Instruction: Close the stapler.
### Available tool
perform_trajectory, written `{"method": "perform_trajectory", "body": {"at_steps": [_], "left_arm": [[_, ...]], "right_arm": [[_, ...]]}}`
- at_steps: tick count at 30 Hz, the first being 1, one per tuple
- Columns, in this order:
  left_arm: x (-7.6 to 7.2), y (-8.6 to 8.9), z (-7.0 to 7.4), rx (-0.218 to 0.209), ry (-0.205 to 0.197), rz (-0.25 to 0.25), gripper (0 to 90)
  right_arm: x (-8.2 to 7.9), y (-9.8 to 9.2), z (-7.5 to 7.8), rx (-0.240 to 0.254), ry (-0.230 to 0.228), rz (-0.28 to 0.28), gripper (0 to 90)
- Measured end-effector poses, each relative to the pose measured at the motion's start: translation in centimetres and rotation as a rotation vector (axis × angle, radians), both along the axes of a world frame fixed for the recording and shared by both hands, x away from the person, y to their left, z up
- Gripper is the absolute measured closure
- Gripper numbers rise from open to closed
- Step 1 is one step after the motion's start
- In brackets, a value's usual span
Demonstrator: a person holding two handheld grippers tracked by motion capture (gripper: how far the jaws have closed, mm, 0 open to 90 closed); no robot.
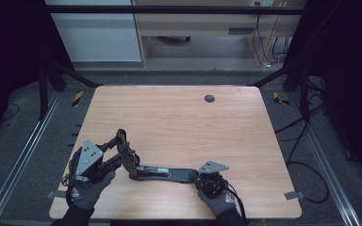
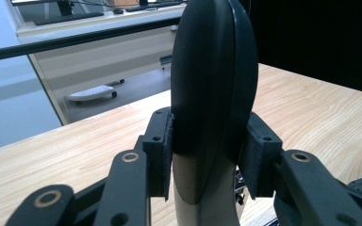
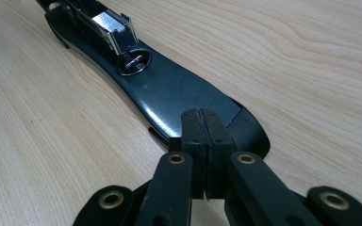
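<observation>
A black stapler lies opened wide near the front of the table. Its base (image 1: 169, 174) lies flat, with the metal staple channel (image 3: 111, 26) and the anvil plate (image 3: 134, 61) showing. Its top cover (image 2: 212, 84) is swung up and stands nearly upright (image 1: 127, 162). My left gripper (image 2: 212, 141) is shut on that cover, with a pad (image 2: 162, 150) pressing each side. In the high view this gripper (image 1: 122, 153) reaches in from the left. My right gripper (image 3: 202, 122) is shut, pads together with nothing between them. Its tips rest on the front end of the base (image 1: 195, 176).
The wooden table (image 1: 179, 122) has a small round grommet (image 1: 209, 98) near its far edge. Metal rails run along both sides. Cables (image 1: 306, 155) lie on the floor at the right, and a desk (image 1: 193, 28) stands beyond the table.
</observation>
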State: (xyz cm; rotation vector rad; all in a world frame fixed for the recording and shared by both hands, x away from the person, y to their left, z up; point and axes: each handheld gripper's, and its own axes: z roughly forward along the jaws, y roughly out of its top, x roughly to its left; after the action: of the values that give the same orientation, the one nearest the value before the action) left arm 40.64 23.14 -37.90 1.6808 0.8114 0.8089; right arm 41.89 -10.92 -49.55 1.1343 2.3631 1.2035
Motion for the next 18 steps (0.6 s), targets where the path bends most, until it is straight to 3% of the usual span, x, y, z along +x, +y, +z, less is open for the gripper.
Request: {"method": "perform_trajectory", "body": {"at_steps": [14, 18], "left_arm": [[0.1, -0.9, 0.0, 0.034, -0.029, -0.011, 58.8], [0.0, -1.2, 0.0, 0.037, -0.016, -0.013, 58.5]], "right_arm": [[0.0, 0.0, 0.0, 0.001, 0.001, -0.001, 90.0], [0.0, 0.0, 0.0, 0.001, 0.0, -0.001, 90.0]]}}
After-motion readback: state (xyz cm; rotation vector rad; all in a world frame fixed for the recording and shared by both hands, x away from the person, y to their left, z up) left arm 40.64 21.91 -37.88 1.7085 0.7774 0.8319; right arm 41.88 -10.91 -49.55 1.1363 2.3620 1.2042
